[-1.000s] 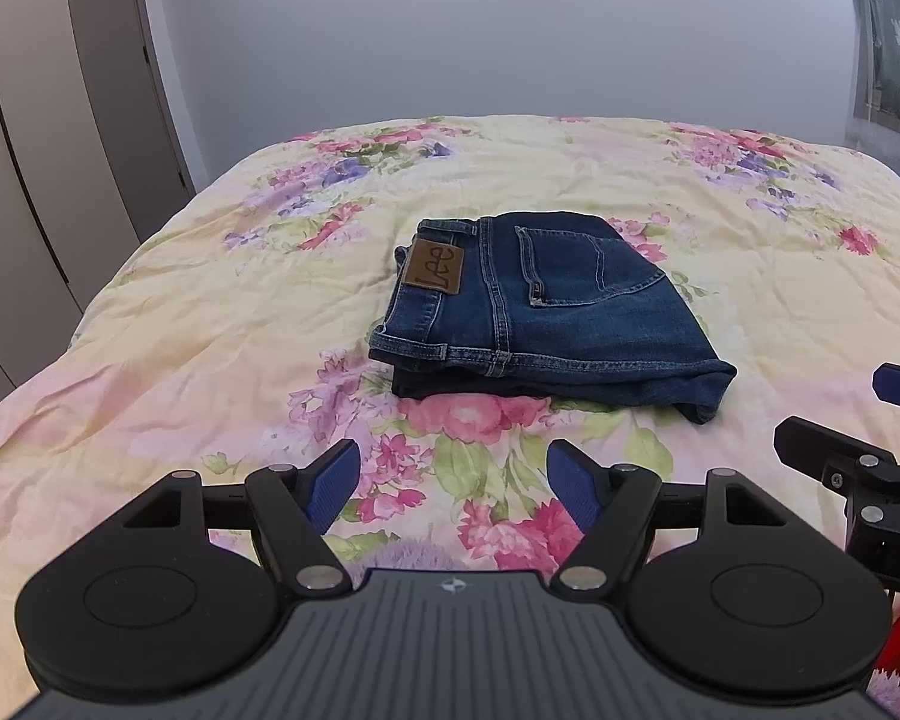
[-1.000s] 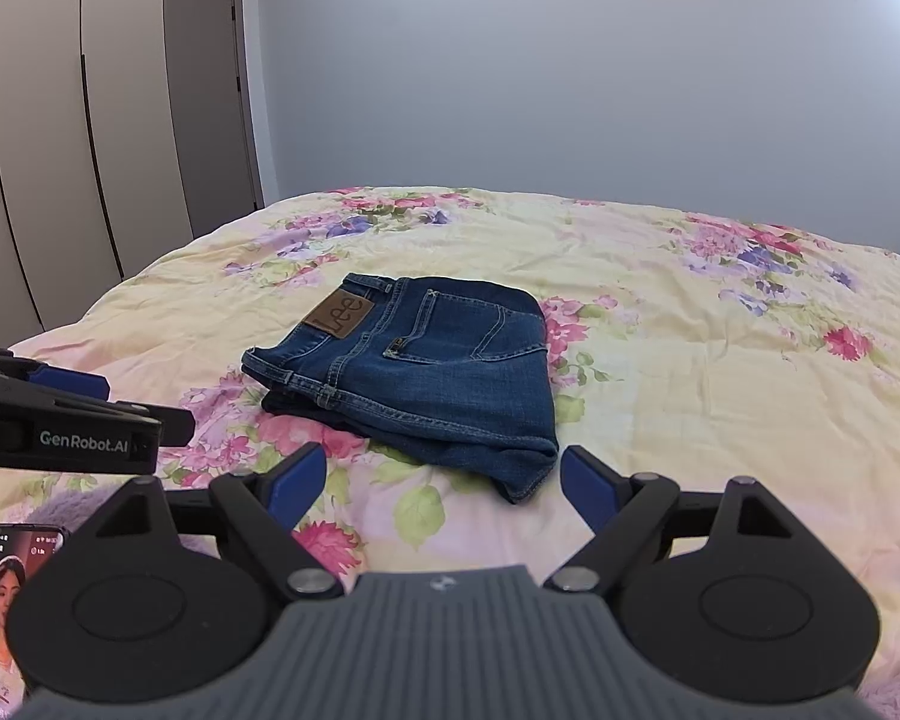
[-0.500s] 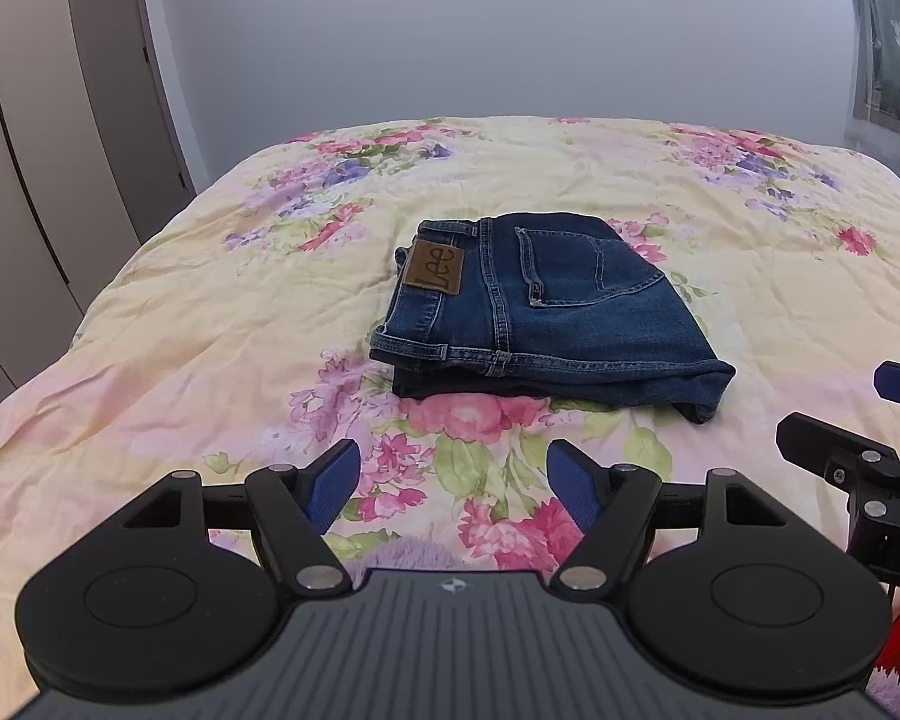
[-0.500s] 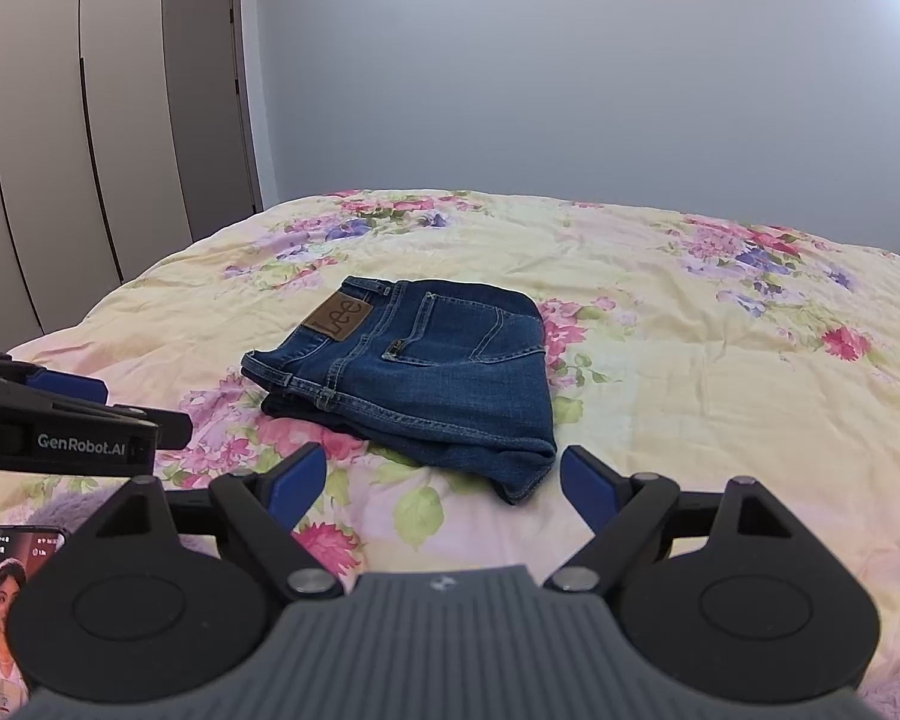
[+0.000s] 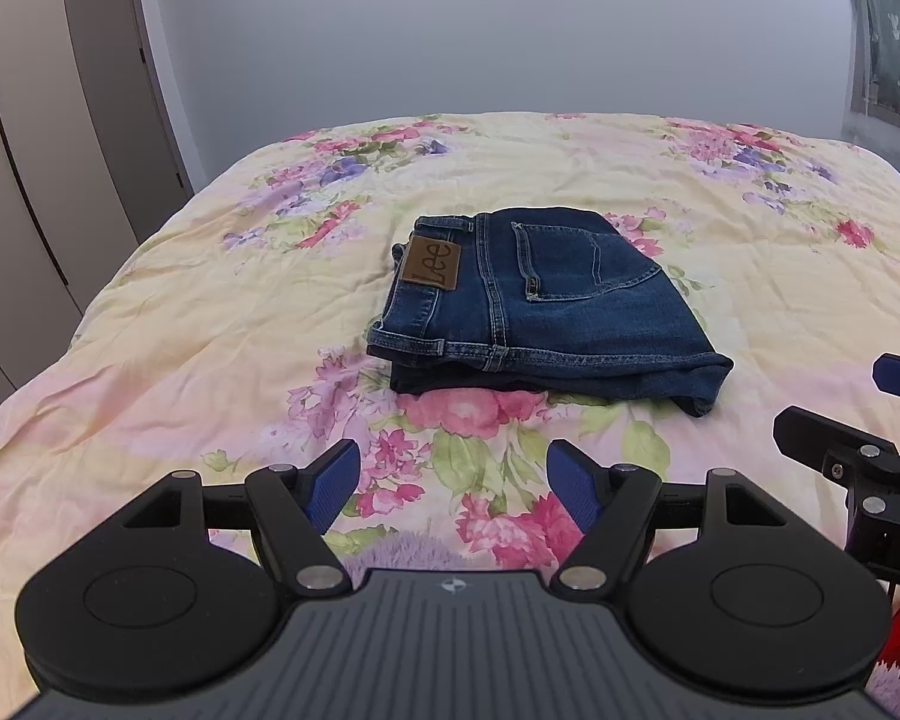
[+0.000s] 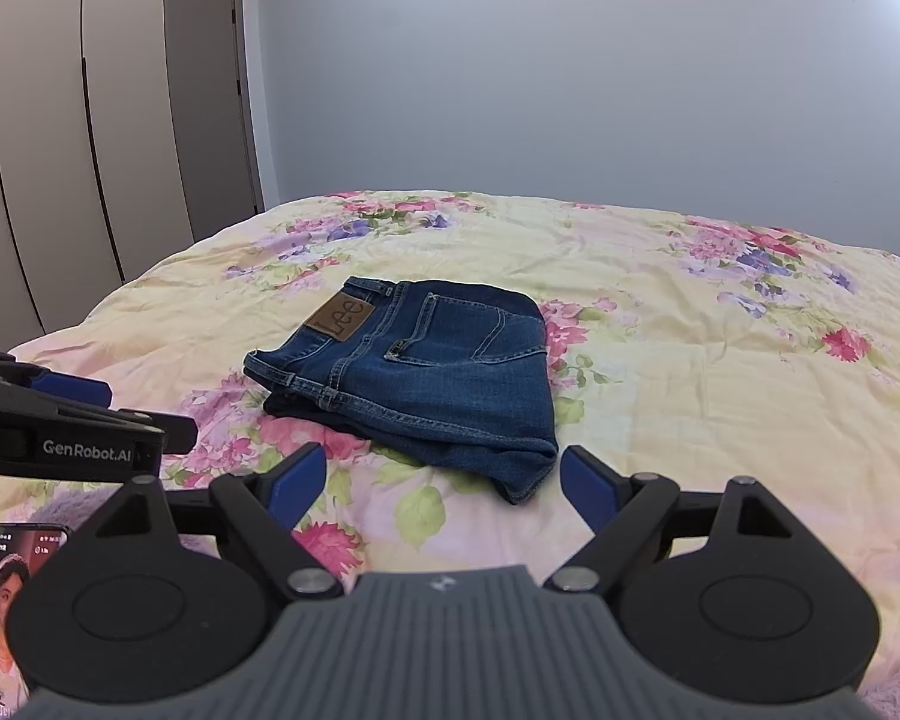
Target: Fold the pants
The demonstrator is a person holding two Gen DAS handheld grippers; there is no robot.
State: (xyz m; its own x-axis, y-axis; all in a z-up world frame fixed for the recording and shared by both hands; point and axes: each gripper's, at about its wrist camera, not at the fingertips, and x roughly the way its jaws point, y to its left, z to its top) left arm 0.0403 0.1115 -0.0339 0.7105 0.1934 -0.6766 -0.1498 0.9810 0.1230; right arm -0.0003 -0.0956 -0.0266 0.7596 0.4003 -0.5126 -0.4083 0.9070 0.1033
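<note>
Blue denim pants [image 5: 540,306] lie folded into a compact stack in the middle of the bed, waistband and brown leather patch [image 5: 432,263] facing me, back pocket up. In the right wrist view the same pants [image 6: 426,372] sit just beyond the fingers. My left gripper [image 5: 453,483] hovers open near the bed's front edge, short of the pants, nothing between its blue pads. My right gripper [image 6: 441,480] is also open and empty, close to the stack's near right corner. Each gripper shows at the edge of the other's view.
The bed carries a yellow floral duvet [image 5: 210,312] with wide free cloth around the pants. Grey wardrobe doors [image 6: 48,150] stand on the left, a plain wall behind. A phone [image 6: 6,594] with a lit screen lies at the lower left.
Nothing has visibly changed; both grippers stay open and the pants lie still.
</note>
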